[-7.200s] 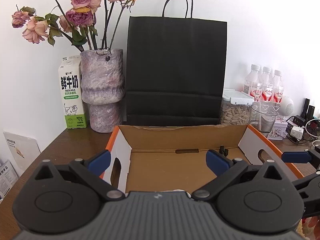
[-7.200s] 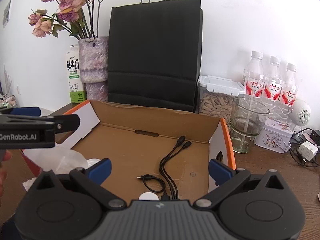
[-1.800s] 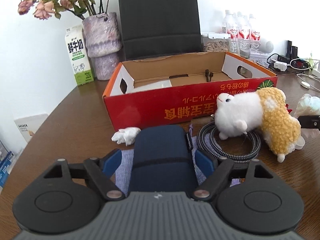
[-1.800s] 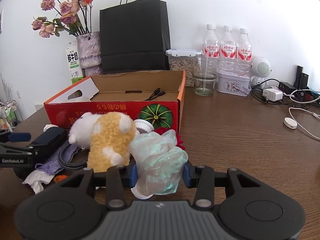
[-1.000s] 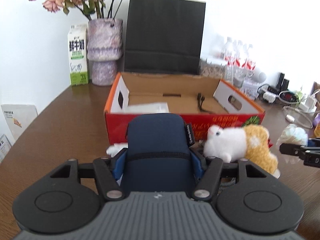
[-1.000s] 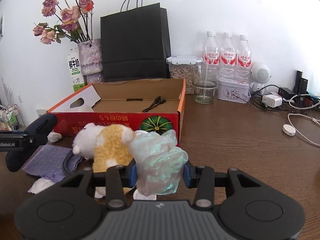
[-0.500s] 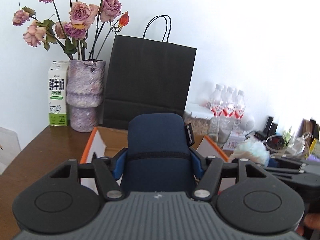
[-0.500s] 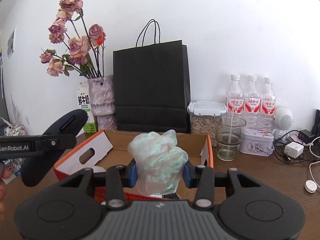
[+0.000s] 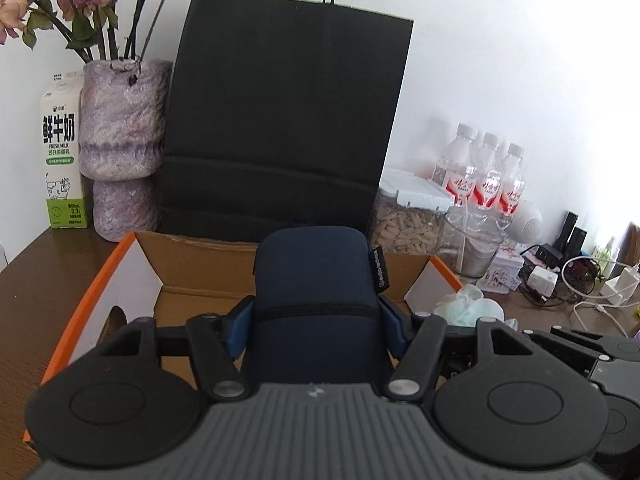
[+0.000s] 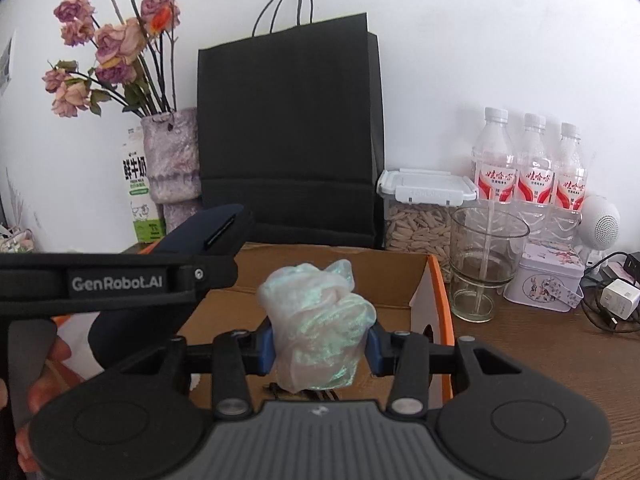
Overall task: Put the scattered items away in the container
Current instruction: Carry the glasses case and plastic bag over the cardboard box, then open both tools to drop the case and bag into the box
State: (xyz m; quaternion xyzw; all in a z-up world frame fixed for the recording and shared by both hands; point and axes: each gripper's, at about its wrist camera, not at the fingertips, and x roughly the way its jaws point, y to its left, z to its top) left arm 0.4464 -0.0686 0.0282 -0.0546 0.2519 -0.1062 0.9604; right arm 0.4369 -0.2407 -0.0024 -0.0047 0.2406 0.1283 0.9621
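My left gripper (image 9: 316, 324) is shut on a navy blue pouch (image 9: 316, 300), held over the open cardboard box (image 9: 208, 264) with orange rims. My right gripper (image 10: 320, 344) is shut on a crumpled iridescent plastic bag (image 10: 320, 320), also above the cardboard box (image 10: 400, 276). In the right wrist view the left gripper (image 10: 116, 280) with the navy pouch (image 10: 200, 236) crosses from the left, a person's hand (image 10: 44, 384) behind it. The left wrist view shows the plastic bag (image 9: 472, 304) at the right, in the right gripper. A black cable (image 10: 280, 390) lies on the box floor.
Behind the box stand a black paper bag (image 9: 288, 120), a purple vase with dried roses (image 9: 120, 152) and a milk carton (image 9: 62, 160). To the right are a jar of seeds (image 10: 420, 216), a glass (image 10: 484, 264), three water bottles (image 10: 528, 160), a tin (image 10: 544, 280) and chargers (image 10: 616, 300).
Both grippers have moved forward with their loads, from in front of the box to over it. The plush toy and table clutter have dropped out of view.
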